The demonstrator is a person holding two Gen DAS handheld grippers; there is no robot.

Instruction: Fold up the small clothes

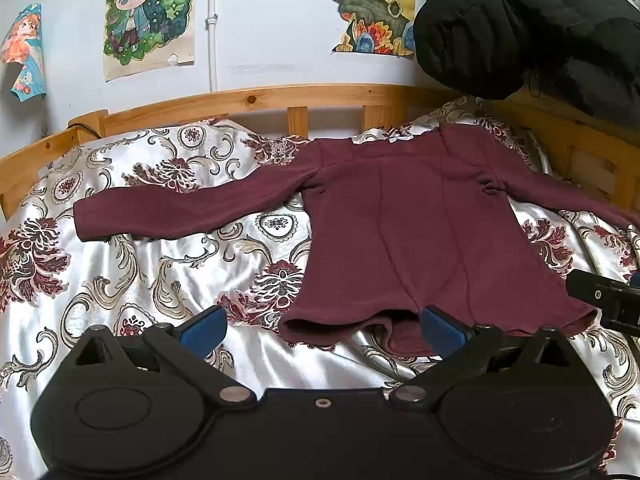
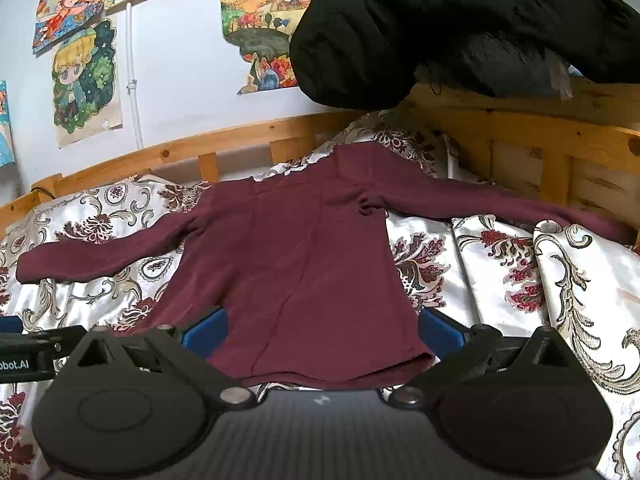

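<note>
Maroon long-sleeved top (image 1: 420, 232) spread flat on the flower-patterned bedspread (image 1: 140, 280), sleeves out to both sides, left hand-held gripper (image 1: 322, 330) wide open at the hem's left corner, right hand-held gripper (image 2: 322, 330) wide open, straddling the hem, black jacket (image 1: 532, 28) draped over the wooden bed frame (image 1: 256, 100).

A: What does your left tool (image 1: 323, 330) show?

B: Your blue fingers (image 1: 204, 330) are spread wide at the hem of the maroon top (image 1: 420, 232), gripping nothing.

A: And the top?

B: It lies flat on your patterned bedspread (image 1: 160, 280), sleeves spread.
</note>
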